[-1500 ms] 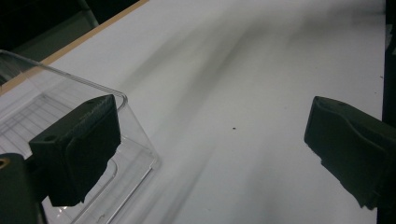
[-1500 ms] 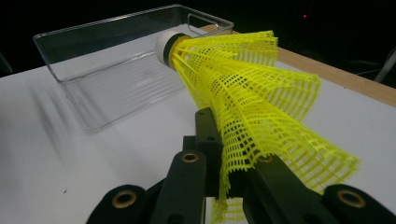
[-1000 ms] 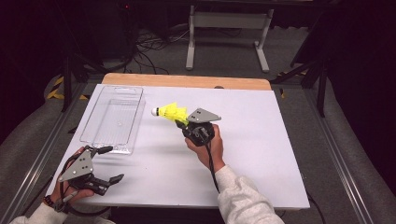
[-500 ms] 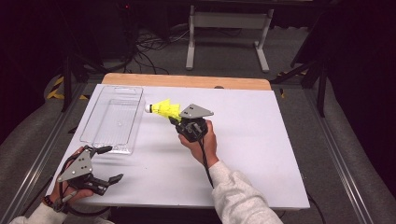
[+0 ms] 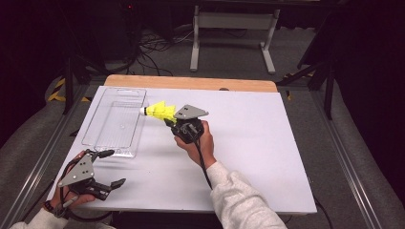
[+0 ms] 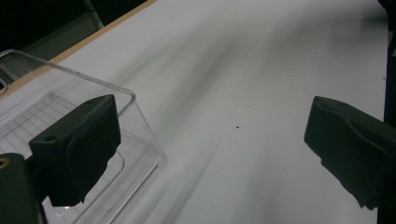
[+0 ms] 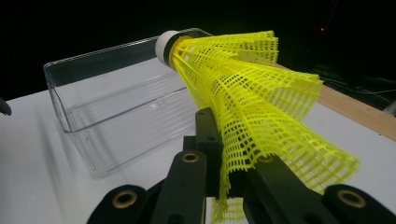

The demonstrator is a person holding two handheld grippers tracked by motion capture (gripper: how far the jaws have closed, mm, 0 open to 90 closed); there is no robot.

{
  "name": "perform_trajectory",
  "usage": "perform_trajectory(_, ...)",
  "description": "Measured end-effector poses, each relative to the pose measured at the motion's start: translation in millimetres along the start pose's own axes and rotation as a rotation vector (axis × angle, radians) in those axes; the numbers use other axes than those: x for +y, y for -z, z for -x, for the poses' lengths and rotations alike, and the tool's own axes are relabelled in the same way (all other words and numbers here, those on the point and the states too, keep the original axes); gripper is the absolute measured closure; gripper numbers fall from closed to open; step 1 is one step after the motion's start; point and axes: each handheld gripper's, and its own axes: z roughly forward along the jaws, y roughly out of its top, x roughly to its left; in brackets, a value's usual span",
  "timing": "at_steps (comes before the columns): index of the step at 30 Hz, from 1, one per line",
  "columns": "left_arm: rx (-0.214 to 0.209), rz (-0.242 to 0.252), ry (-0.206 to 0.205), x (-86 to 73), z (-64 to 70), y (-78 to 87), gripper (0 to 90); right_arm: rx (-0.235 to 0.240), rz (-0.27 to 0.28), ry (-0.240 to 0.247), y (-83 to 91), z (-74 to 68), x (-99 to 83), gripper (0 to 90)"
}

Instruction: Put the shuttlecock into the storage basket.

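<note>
Right now the yellow plastic-mesh shuttlecock with its white cork tip (image 5: 158,112) is pinched by its skirt in my right gripper (image 5: 171,120), jaws closed on the mesh. It hangs in the air above the white table (image 5: 248,143), just beside the right long wall of the clear rectangular plastic tray (image 5: 114,125). Its long axis runs away from my right gripper toward the tray — cork leading, skirt trailing. In the right gripper view the cork (image 7: 164,45) already lines up against the tray's far rim (image 7: 107,50). So the tray lies straight ahead of the tip, and I judge the next move to be a short carry along that same axis, then a drop over the wall. My left gripper (image 5: 109,168) sits low near the tray's near corner — jaws wide apart, holding nothing, closer to the tray's end than to the shuttlecock.
</note>
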Motion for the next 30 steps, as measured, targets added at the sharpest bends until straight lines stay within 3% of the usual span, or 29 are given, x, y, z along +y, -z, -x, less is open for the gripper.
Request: perform_trajectory(30, 0.0, 0.032, 0.015, 0.0, 1.4, 4.8, 4.6, 0.09, -0.044, 0.084, -44.5, -33.4, 27.8, 88.8)
